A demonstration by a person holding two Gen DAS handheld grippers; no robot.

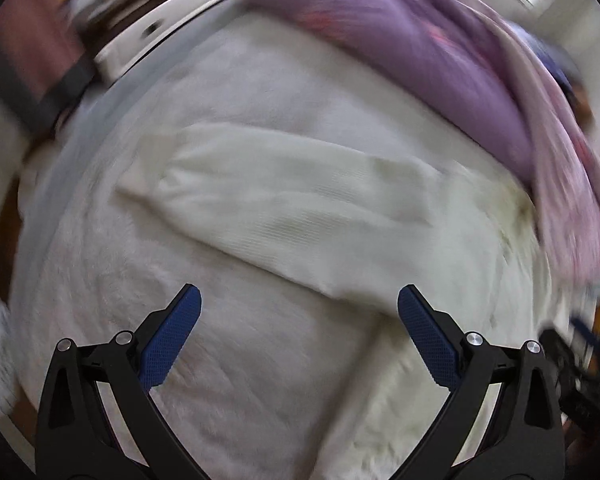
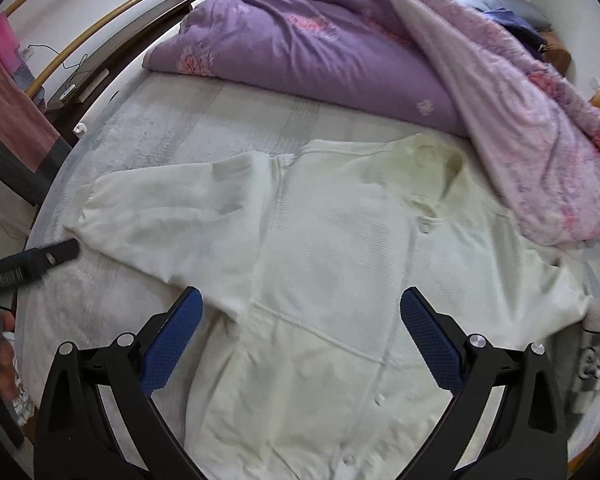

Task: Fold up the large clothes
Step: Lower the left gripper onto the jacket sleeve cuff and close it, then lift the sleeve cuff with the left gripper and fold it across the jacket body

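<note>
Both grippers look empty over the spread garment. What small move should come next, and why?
Probably lower the open left gripper onto the cuff of the cream knit cardigan's outstretched sleeve and pinch it: the cardigan lies flat and unfolded, and the open right gripper holds nothing.

Cream garment (image 2: 340, 264): soft matt knit cloth with a fine ribbed weave, small glossy buttons down the front. Bed cover (image 2: 112, 292) beneath it: white fleecy pile, matt and fuzzy. Quilt (image 2: 320, 52) at twelve o'clock: smooth purple woven cloth, printed pink, faint sheen. Right gripper (image 2: 301, 336): matt black plastic arms, blue rubbery pads (image 2: 172, 344) with a diamond-grid texture, bright polished metal pins. Left gripper (image 1: 299, 334): same finish. Rail (image 2: 112, 20) at eleven o'clock: glossy brass-toned metal.
</note>
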